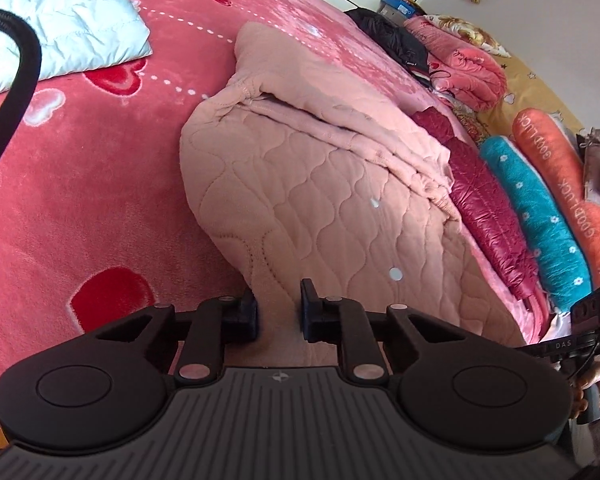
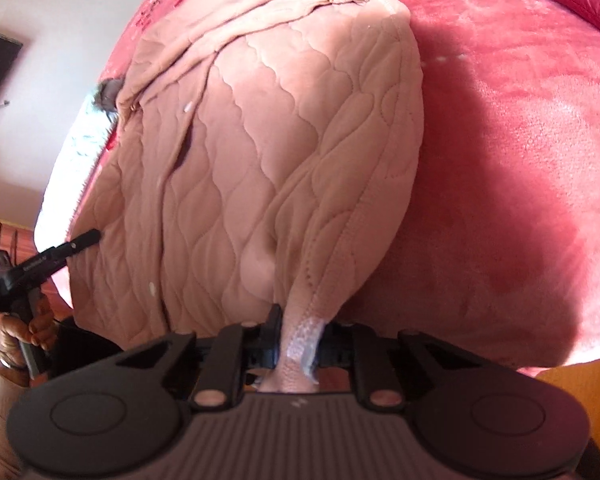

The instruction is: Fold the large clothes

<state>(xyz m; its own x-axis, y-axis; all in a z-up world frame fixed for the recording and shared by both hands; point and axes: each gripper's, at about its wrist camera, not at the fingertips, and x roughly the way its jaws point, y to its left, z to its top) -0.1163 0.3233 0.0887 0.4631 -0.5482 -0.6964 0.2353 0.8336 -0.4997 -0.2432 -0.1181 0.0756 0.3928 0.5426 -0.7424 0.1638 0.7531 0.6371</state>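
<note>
Left wrist: both hand-held grippers [image 1: 279, 308] [image 2: 300, 334] clamp quilted jacket [image 1: 320, 200] hem; blanket [image 1: 80, 200] bare leftward.

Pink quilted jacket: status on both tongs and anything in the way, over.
Both tongs, left and right, shut on pink quilted jacket hem. Jacket part-folded on red blanket. Maroon jacket alongside, not blocking.

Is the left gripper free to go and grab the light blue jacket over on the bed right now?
Probably not yet. The left gripper is shut on the hem of the pink quilted garment. The light blue jacket lies apart on the red blanket with nothing between, so it would need to let go first.
</note>
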